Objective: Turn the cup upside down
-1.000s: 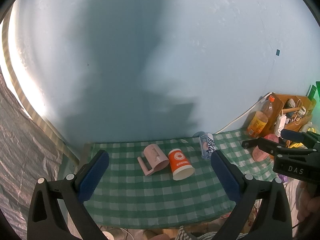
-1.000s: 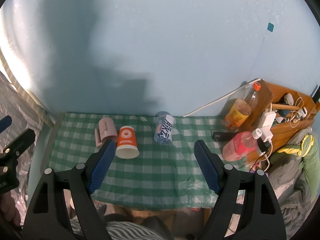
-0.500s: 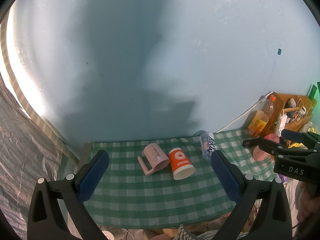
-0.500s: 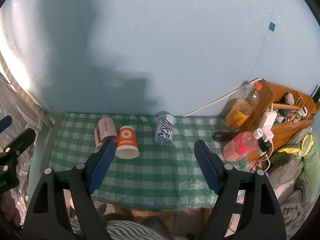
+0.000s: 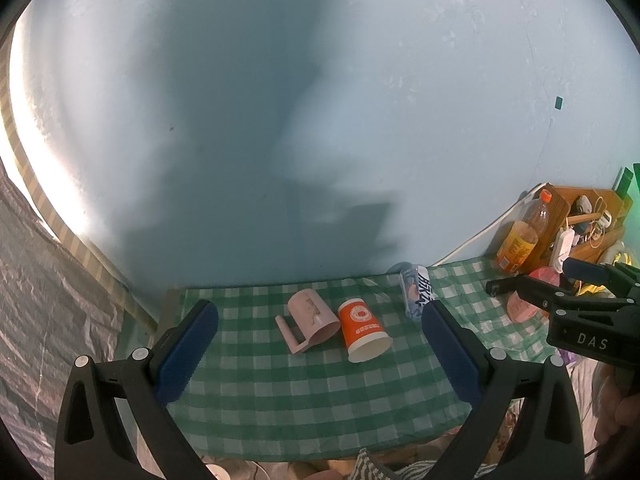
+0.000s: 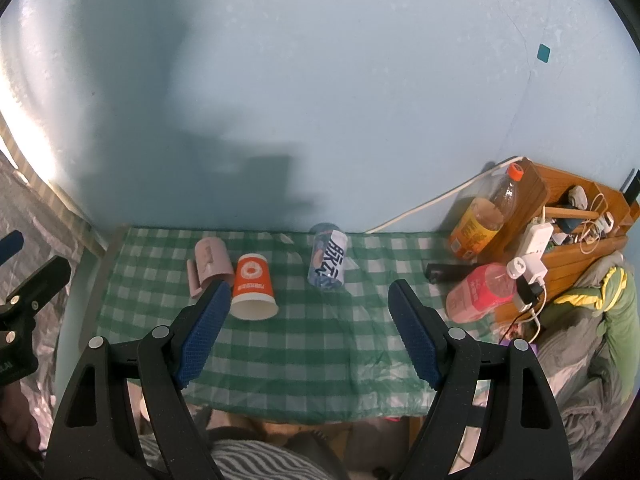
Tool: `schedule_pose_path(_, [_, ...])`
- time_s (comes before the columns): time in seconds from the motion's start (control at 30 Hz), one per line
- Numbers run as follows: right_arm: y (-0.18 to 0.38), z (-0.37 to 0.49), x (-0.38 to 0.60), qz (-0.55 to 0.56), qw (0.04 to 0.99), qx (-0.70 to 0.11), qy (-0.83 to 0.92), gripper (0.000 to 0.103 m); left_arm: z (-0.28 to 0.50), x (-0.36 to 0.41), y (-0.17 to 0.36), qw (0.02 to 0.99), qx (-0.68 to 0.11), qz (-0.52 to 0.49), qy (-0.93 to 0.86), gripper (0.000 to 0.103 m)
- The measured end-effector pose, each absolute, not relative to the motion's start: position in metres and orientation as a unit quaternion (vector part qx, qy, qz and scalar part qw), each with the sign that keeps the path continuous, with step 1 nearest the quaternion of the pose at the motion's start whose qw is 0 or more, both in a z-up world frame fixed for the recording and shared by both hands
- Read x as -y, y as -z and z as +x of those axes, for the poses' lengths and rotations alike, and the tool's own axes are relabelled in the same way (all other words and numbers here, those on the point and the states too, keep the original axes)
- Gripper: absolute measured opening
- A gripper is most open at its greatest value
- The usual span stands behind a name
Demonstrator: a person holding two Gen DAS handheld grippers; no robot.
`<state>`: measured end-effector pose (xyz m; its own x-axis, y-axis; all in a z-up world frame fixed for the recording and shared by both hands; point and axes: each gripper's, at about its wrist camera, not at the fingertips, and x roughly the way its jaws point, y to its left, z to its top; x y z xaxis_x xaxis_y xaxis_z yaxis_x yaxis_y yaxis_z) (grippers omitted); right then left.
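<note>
An orange paper cup [image 5: 363,330] lies on its side on the green checked tablecloth [image 5: 280,392], mouth toward me; it also shows in the right wrist view [image 6: 253,287]. A pink mug [image 5: 311,318] lies on its side just left of it, handle to the left, also seen in the right wrist view [image 6: 211,264]. My left gripper [image 5: 320,348] is open and empty, held back above the table's near edge. My right gripper [image 6: 310,330] is open and empty, also near the front edge, to the right of the cups.
A blue and white bottle [image 6: 330,266] lies on its side right of the cups. An orange drink bottle [image 6: 482,216], a pink bottle [image 6: 480,292] and a wooden rack [image 6: 576,216] with chargers and cables stand at the right. The blue wall is behind.
</note>
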<state>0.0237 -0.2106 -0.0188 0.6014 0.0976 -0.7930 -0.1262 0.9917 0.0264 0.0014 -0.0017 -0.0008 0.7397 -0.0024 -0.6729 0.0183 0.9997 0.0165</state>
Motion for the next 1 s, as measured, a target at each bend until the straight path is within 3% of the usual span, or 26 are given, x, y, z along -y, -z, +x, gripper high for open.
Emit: schedule_pose_path(1.0, [0.026,0.029,0.199,-0.016,0.891,-0.449,-0.062,0.081,0.007,-0.013,0.009,0.929,-0.370,0.016,0.002,0.103])
